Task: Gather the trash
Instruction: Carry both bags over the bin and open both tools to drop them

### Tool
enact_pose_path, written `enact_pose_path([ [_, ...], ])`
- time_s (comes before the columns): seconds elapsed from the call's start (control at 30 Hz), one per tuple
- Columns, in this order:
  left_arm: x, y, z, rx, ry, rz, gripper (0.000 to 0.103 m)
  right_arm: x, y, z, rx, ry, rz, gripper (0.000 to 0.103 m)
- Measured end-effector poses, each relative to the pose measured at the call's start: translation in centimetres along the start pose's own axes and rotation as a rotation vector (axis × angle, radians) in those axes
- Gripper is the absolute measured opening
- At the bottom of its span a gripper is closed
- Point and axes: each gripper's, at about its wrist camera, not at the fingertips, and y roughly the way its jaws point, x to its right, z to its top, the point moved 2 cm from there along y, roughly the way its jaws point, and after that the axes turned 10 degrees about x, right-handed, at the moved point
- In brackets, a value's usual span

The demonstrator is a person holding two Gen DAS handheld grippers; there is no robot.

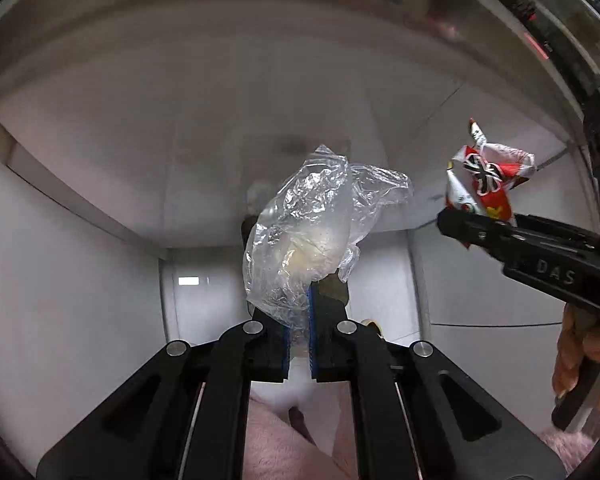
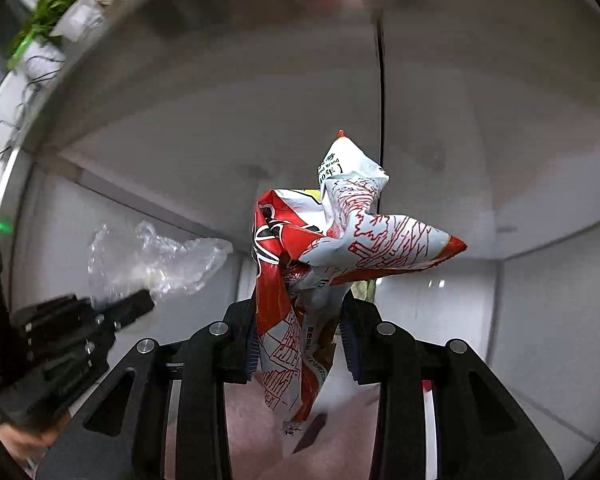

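A crumpled clear plastic bag (image 1: 308, 216) sticks up from my left gripper (image 1: 300, 280), which is shut on its lower end. To the right, my right gripper (image 1: 472, 228) holds a crumpled red and white snack wrapper (image 1: 488, 184). In the right wrist view the snack wrapper (image 2: 340, 240) hangs between the blue pads (image 2: 253, 344) of the right gripper (image 2: 300, 312), and they pinch it. The left gripper (image 2: 140, 304) comes in from the left with the plastic bag (image 2: 160, 260). Both grippers point steeply down into a pale-walled bin (image 1: 80, 240).
A brushed steel rim (image 1: 260, 32) curves around the top of the bin. A hand (image 1: 580, 352) grips the right tool's handle. A pink fuzzy sleeve (image 1: 292, 448) shows below the left fingers. Green potted plants (image 2: 60, 0) stand outside the rim at upper left.
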Motion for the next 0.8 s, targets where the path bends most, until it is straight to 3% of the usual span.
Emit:
enact_pose_path([
  [0.33, -0.3, 7.1, -1.3, -0.082, 0.012, 0.003, 0.005, 1.3, 7.6, -1.4, -0.115, 0.067, -0.03, 0.036],
  [0.63, -0.1, 9.6, -1.0, -0.115, 0.025, -0.009, 0.007, 2.4, 9.9, -1.5, -0.16, 0.123, -0.019, 0.041],
  [0.7, 0.2, 10.2, -0.3, -0.116, 0.034, -0.014, 0.012, 2.1, 10.2, -1.6, -0.162, 0.127, -0.016, 0.051],
  [0.8, 0.1, 10.1, -0.3, -0.115, 0.036, -0.017, 0.026, 1.8, 10.0, -1.5, -0.155, 0.122, -0.019, 0.052],
])
